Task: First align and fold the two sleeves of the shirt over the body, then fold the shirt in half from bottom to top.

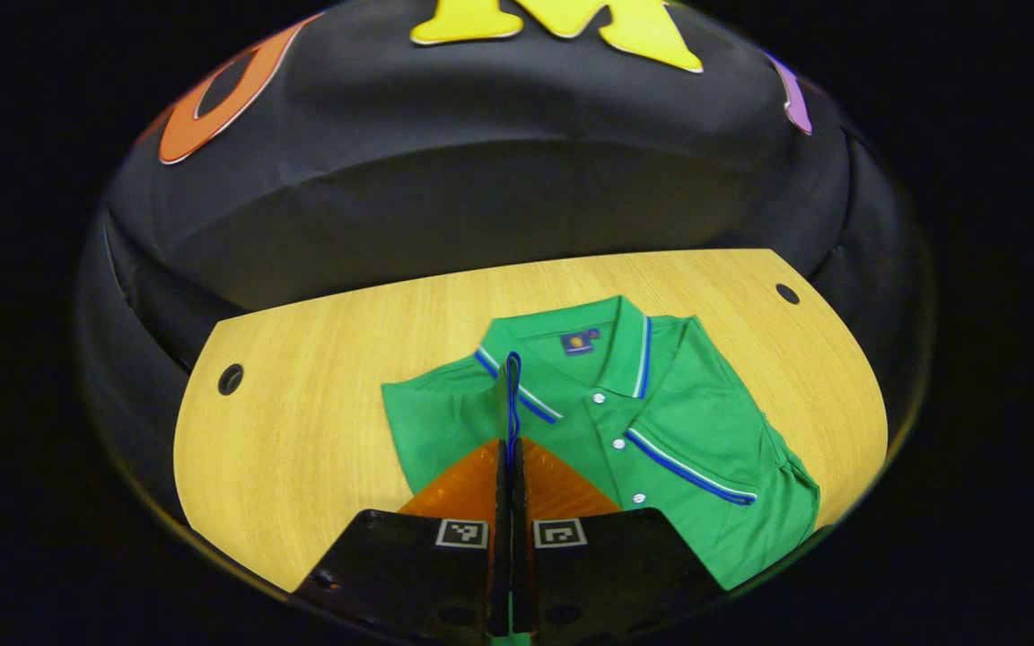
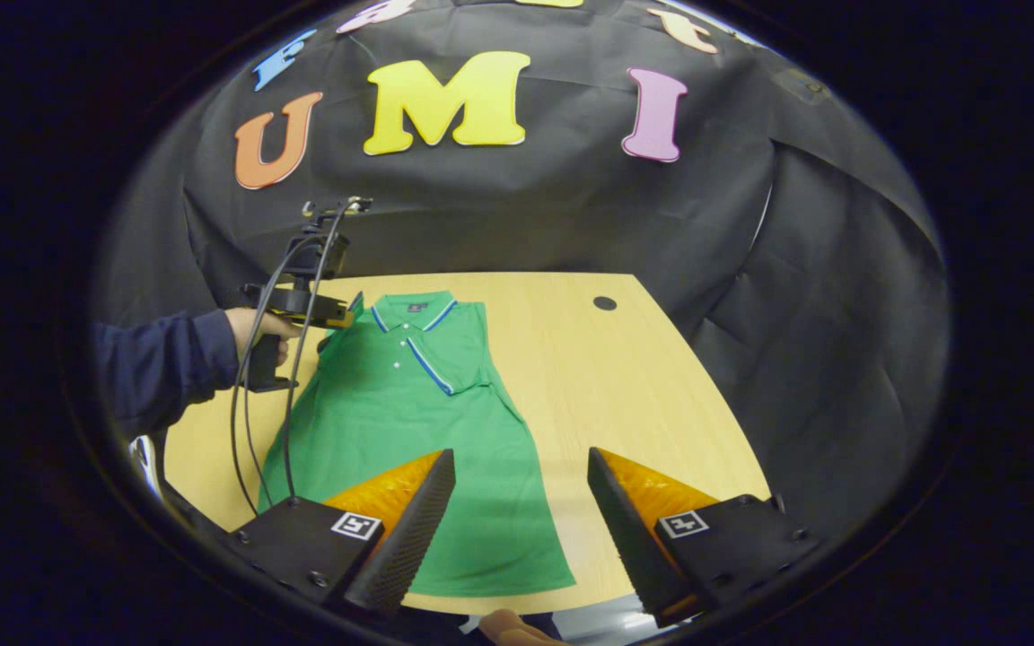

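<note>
My left gripper (image 1: 512,462) is pinched tight on a sleeve edge (image 1: 512,395) of the green shirt (image 2: 409,431), lifted over its body. Shirt lies flat on the wooden table (image 2: 625,395), other sleeve already folded across. My right gripper (image 2: 521,502) hangs wide open, holding nothing.

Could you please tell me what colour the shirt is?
Green shirt with blue-and-white trim, clearest in the left gripper view.
</note>
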### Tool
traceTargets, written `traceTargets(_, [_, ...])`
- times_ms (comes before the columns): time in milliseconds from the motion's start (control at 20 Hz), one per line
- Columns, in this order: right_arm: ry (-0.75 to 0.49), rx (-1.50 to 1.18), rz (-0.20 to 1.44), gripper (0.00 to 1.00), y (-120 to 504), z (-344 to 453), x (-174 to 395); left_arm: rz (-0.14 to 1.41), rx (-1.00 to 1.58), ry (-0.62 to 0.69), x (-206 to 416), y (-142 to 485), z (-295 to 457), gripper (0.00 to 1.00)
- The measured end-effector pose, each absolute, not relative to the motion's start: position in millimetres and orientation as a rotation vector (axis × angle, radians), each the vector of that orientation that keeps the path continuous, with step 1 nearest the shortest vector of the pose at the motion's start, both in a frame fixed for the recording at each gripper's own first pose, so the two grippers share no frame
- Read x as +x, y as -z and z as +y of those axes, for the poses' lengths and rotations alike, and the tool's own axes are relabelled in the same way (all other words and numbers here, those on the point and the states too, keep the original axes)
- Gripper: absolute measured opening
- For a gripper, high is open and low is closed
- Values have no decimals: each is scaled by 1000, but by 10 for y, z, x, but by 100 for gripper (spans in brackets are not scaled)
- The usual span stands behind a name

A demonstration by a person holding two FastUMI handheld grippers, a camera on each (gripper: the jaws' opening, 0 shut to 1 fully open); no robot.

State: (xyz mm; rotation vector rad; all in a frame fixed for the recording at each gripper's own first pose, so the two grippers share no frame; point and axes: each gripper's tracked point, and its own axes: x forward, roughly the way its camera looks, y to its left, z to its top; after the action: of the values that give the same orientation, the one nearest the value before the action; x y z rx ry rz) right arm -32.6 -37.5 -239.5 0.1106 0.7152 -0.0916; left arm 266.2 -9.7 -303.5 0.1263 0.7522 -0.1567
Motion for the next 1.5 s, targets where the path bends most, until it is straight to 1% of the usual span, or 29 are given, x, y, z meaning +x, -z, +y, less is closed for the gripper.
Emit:
traceTargets(250, [70,125,703,96,2403,-379,-401,813,158,149,2610,3311,-303,5])
traceTargets(350, [71,113,704,94,2433,-433,-429,823,146,161,2594,3340,-364,7])
traceTargets(400, [70,104,704,96,2447,-459,-452,837,126,170,2580,3360,-407,7])
traceTargets(450, [77,93,701,96,2453,-507,-458,846,107,180,2550,3368,-443,15])
traceTargets(500, [72,84,705,96,2465,-526,-466,853,91,191,2511,3382,-475,18])
traceTargets(550, [73,74,707,96,2483,-559,-468,857,77,196,2491,3345,-502,23])
traceTargets(600, [67,70,708,96,2488,-585,-456,863,70,194,2465,3331,-492,24])
traceTargets(650, [65,68,706,95,2488,-615,-433,868,60,191,2410,3284,-481,61])
traceTargets(700, [45,72,709,96,2485,-610,-413,865,45,181,2359,3234,-452,60])
traceTargets(750, [28,72,708,96,2499,-600,-396,858,23,177,2300,3180,-433,72])
traceTargets(800, [6,70,706,94,2511,-600,-373,843,2,173,2227,3098,-400,87])
traceTargets(850, [-17,61,713,94,2561,-586,-358,829,-12,168,2122,3022,-342,99])
traceTargets(900, [-37,43,727,94,2636,-583,-354,819,-18,165,1991,2966,-273,99])
traceTargets(950, [-52,24,743,96,2716,-590,-356,806,-15,155,1858,2913,-177,95])
traceTargets(1000, [-66,7,766,94,2818,-594,-366,804,-3,147,1723,2913,-95,95])
traceTargets(1100, [-126,14,822,96,3064,-512,-399,819,32,127,1377,2970,92,96])
traceTargets(1200, [-151,24,904,94,3360,-493,-432,850,54,111,1010,3106,245,96])
traceTargets(1250, [-161,20,947,96,3499,-482,-468,874,59,105,803,3199,328,96])
traceTargets(1350, [-177,0,1027,94,3760,-468,-536,931,40,91,374,3344,458,96])
traceTargets(1400, [-183,-22,1074,96,3881,-465,-604,965,31,84,174,3414,516,96])
traceTargets(1450, [-192,-39,1107,94,3969,-466,-673,1000,29,67,-38,3496,613,96])
traceTargets(1500, [-194,-57,1140,96,4054,-474,-734,1041,17,53,-231,3572,666,96])
